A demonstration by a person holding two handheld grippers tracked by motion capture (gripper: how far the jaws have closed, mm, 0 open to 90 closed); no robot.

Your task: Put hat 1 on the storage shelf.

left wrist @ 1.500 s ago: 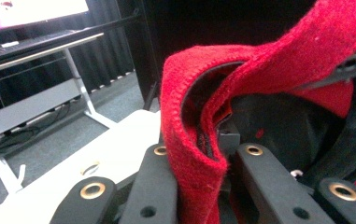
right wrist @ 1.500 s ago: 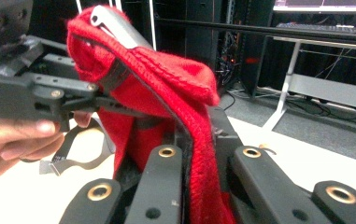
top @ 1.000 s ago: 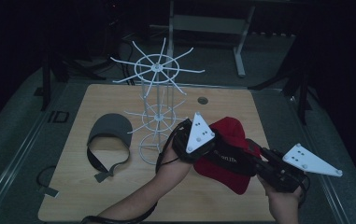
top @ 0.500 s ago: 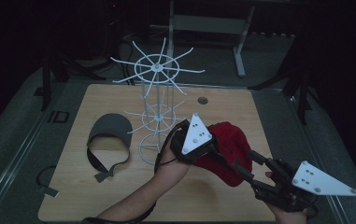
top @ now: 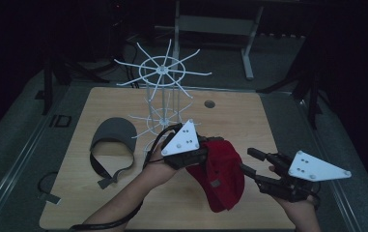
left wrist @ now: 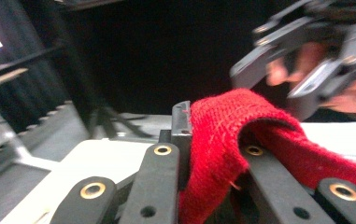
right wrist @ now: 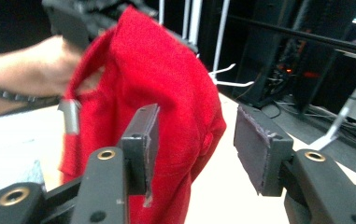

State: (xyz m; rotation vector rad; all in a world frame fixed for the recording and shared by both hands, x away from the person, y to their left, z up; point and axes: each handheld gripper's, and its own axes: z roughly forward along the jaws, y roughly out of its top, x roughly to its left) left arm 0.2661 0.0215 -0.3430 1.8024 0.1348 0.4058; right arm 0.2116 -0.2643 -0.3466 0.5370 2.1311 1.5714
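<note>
A red cap (top: 222, 176) hangs over the table's front middle, and my left gripper (top: 205, 153) is shut on its upper edge. In the left gripper view the red fabric (left wrist: 222, 135) drapes over my left gripper (left wrist: 189, 123). My right gripper (top: 247, 160) stands open just right of the cap. Its jaws have just been opening and then closing a little. In the right gripper view my right gripper (right wrist: 199, 144) has nothing pressed between its pads (right wrist: 259, 149). The cap (right wrist: 166, 84) hangs just beyond them. A grey cap (top: 115, 130) lies on the table at left.
A white wire rack (top: 162, 92) with spoke arms stands at the table's back middle, just behind my left hand. The wooden table (top: 249, 121) has a small round hole (top: 210, 104) behind the rack. A metal frame (top: 249, 53) stands on the floor beyond the table.
My right gripper has let go of the red cap's right side and drawn back to the right. The cap now droops from my left gripper alone, which shifted slightly.
</note>
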